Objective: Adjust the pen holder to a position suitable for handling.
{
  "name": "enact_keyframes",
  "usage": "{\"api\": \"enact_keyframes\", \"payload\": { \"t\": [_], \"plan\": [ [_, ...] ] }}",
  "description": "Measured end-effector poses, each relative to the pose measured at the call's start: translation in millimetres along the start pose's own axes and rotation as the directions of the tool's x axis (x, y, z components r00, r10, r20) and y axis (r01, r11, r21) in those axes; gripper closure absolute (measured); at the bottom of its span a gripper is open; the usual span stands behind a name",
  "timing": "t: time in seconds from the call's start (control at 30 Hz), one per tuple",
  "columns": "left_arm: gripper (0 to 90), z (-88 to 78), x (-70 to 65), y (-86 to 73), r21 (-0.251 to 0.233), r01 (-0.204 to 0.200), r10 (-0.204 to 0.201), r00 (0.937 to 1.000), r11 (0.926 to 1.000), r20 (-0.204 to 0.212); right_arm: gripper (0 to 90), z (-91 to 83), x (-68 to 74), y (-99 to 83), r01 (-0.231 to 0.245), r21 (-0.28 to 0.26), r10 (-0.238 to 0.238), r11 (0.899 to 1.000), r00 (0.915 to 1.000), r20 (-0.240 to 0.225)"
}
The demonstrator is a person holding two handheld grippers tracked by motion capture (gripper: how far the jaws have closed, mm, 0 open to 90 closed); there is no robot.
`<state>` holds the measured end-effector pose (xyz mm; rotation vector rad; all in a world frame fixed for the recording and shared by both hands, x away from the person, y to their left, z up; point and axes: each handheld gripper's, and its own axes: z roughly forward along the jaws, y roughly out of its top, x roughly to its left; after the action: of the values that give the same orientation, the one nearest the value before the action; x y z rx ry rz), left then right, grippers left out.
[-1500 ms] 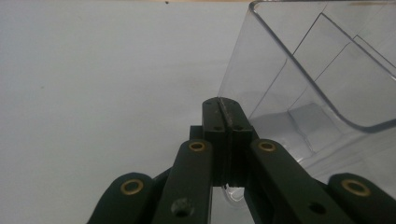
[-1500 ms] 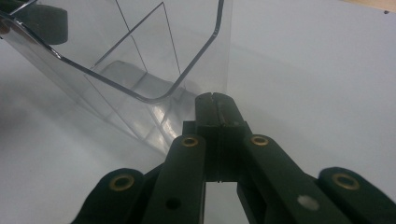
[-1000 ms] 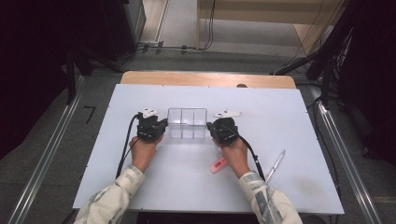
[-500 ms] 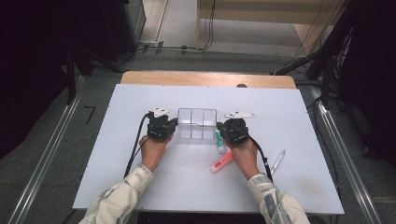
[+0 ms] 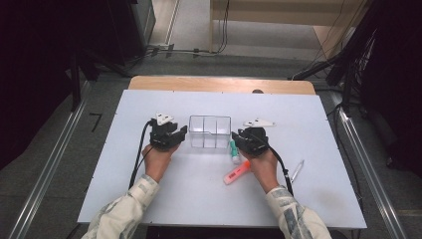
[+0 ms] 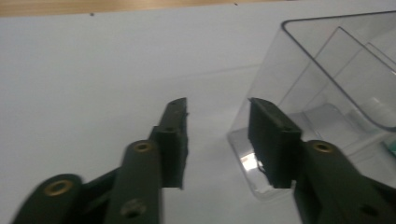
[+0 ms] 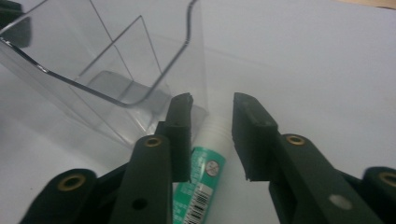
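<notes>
The left gripper (image 6: 217, 140) stood with jaws just opened to a moderate gap, nothing between them; its right jaw hid the near corner of the clear divided box (image 6: 327, 84), and contact could not be made out; the right gripper (image 7: 212, 135), jaws likewise just parted, straddled a green-and-white glue stick (image 7: 201, 177) lying on the white table (image 7: 327, 70), its cap end tucked against the box wall just ahead of the left jaw, its lower end cut off; behind the right hand (image 5: 263, 167) lay an orange highlighter (image 5: 236, 173), a pen (image 5: 297, 171) well off to its side.
</notes>
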<state>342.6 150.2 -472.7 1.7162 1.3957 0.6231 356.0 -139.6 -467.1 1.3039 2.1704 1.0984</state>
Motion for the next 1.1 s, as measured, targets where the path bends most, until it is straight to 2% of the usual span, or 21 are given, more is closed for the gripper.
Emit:
{"api": "enact_keyframes", "payload": {
  "t": [0.1,0.2,0.27,0.33,0.4,0.47,0.63,0.73,0.77,0.9,0.97,1.0,1.07,1.1],
  "plan": [
    [28.4,-3.6,2.4,-4.2,0.008,-0.019,0.02,0.9969,0.9998,-0.077,55.0,-4.2,-6.8,-4.0,-0.014,0.001,0.014,1.0,0.9999,0.009],
    [16.6,-6.9,5.2,-6.5,0.019,-0.015,0.017,0.9948,0.9997,-0.1,45.1,-9.6,-13.0,-7.9,-0.021,0.009,0.021,1.0,0.9993,0.032],
    [16.1,-16.1,12.0,-10.0,0.016,0.006,-0.004,0.996,0.9998,-0.09,40.0,-15.4,-17.6,-11.3,-0.021,0.006,0.021,1.0,0.9986,0.048],
    [16.2,-23.7,16.7,-13.9,0.021,0.01,-0.008,0.9964,0.9997,-0.084,35.2,-20.7,-20.6,-14.1,-0.007,0.005,0.007,1.0,0.9973,0.073],
    [16.1,-32.5,21.7,-19.3,0.004,0.013,-0.013,0.9957,0.9999,-0.091,33.5,-27.6,-24.9,-18.9,0.011,0.005,-0.011,1.0,0.994,0.108],
    [16.1,-38.6,26.5,-22.6,0.0,0.018,-0.018,0.9952,0.9998,-0.096,32.6,-34.5,-30.2,-22.8,-0.002,0.007,0.001,1.0,0.9933,0.116],
    [15.2,-49.6,42.5,-33.0,0.003,0.037,-0.036,0.9923,0.9993,-0.118,29.9,-59.0,-46.6,-30.8,-0.052,-0.023,0.054,0.998,0.9892,0.136],
    [14.3,-53.3,49.3,-37.2,0.005,0.05,-0.049,0.9902,0.9987,-0.131,28.2,-73.4,-58.1,-39.9,-0.075,-0.028,0.078,0.997,0.9828,0.167],
    [14.2,-56.4,54.9,-40.2,0.003,0.06,-0.059,0.9876,0.9982,-0.146,27.5,-76.9,-62.1,-43.6,-0.08,-0.025,0.084,0.996,0.9807,0.176],
    [14.3,-60.6,63.0,-44.3,0.007,0.071,-0.069,0.9838,0.9974,-0.165,26.0,-91.0,-81.1,-58.2,-0.132,-0.014,0.132,0.991,0.9696,0.206],
    [14.3,-61.1,64.8,-45.4,0.006,0.08,-0.078,0.9824,0.9968,-0.17,25.4,-99.1,-89.4,-64.4,-0.163,-0.024,0.164,0.986,0.9613,0.221],
    [14.3,-61.1,64.8,-45.4,0.006,0.08,-0.078,0.9824,0.9968,-0.17,25.4,-99.1,-89.4,-64.4,-0.163,-0.024,0.164,0.986,0.9613,0.221],
    [14.2,-61.0,66.0,-45.4,0.006,0.084,-0.082,0.9821,0.9965,-0.17,24.8,-108.5,-98.7,-74.4,-0.205,-0.022,0.204,0.979,0.9509,0.232],
    [14.2,-61.0,66.0,-45.4,0.006,0.084,-0.082,0.9821,0.9965,-0.17,24.8,-108.5,-98.7,-74.4,-0.205,-0.022,0.204,0.979,0.9509,0.232]
  ]
}}
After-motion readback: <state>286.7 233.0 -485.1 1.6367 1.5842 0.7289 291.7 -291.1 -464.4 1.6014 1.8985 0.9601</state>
